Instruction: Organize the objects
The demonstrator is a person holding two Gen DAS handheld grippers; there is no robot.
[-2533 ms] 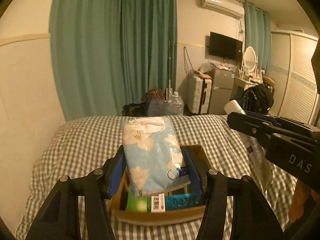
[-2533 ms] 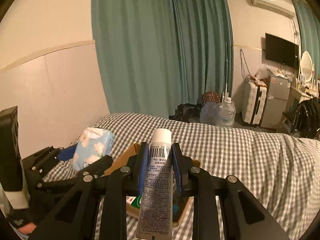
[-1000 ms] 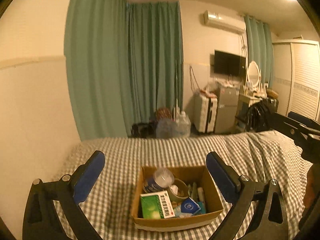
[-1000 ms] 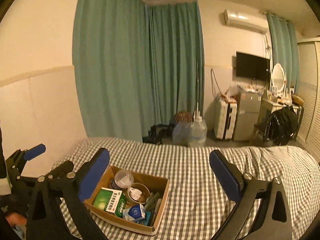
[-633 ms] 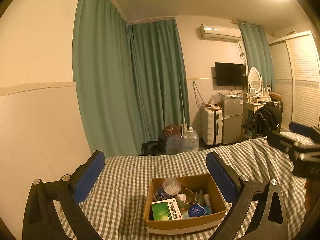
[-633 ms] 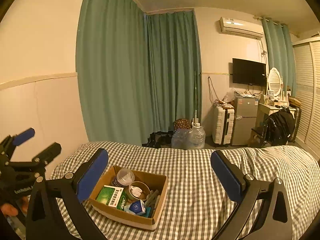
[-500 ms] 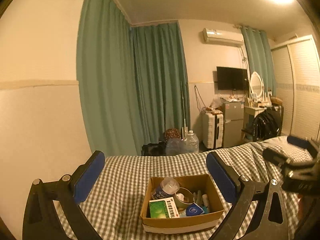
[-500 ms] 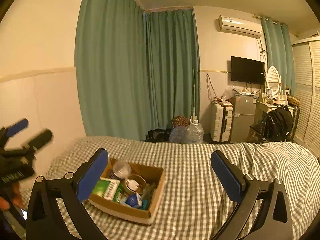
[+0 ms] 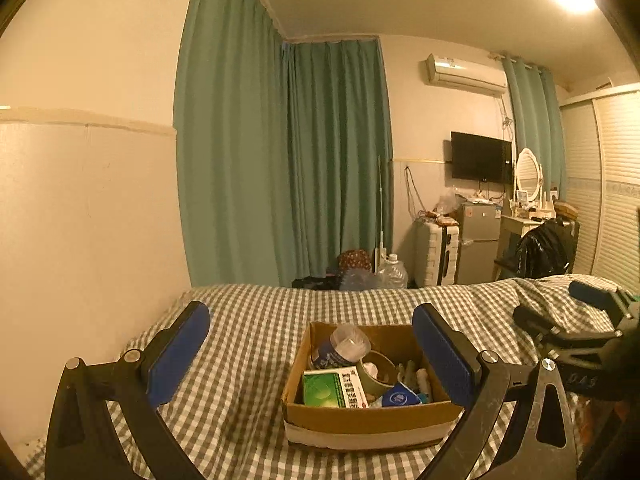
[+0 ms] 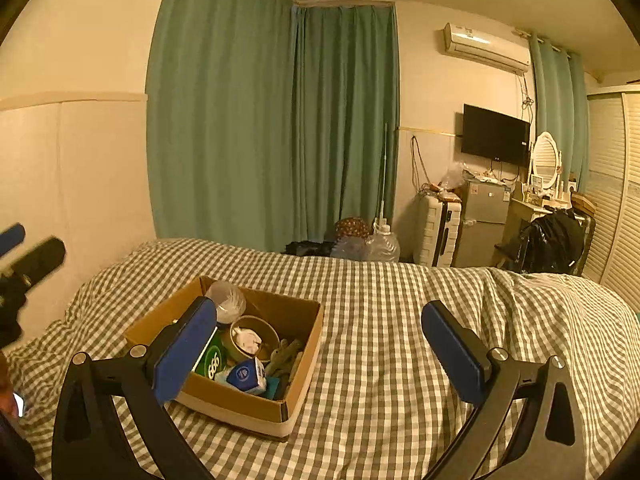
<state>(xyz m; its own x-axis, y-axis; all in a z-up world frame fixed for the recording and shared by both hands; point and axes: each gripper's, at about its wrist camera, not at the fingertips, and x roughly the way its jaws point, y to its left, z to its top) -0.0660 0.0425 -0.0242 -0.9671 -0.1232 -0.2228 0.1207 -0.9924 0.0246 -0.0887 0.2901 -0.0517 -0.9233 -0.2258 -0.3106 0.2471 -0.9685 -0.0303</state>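
- The left tongs (image 9: 310, 354) stand wide apart and hold nothing; their blue pads frame the cardboard box (image 9: 370, 420) from a little way back, without touching it.
- The right tongs (image 10: 316, 354) are likewise spread wide and empty. Their left pad overlaps the near-left corner of the box in the right wrist view, but they look raised above it, not in contact.
- The box sits on the checked bed cover (image 10: 400, 320), toward the wall side of the bed, and it is the only loose thing visible on the bed.
- Inside the box lie a green carton (image 9: 334, 390), a clear-capped bottle (image 9: 340, 346) on its side at the far-left corner, a round tin (image 10: 252, 338) with something pale inside, a small blue-and-white packet (image 10: 244, 376), and some slim tubes or pens (image 9: 418, 376) along the right side; those last are too small to tell apart.
- Judging from this, the gathering looks done or nearly so: everything in sight is already in the box, and neither pair of tongs carries an item.
- What may be left is only checking for stray things outside the views; the near edge of the bed and the floor are hidden.
- The things in the box lie jumbled rather than in rows, so tidying them could be a remaining step.
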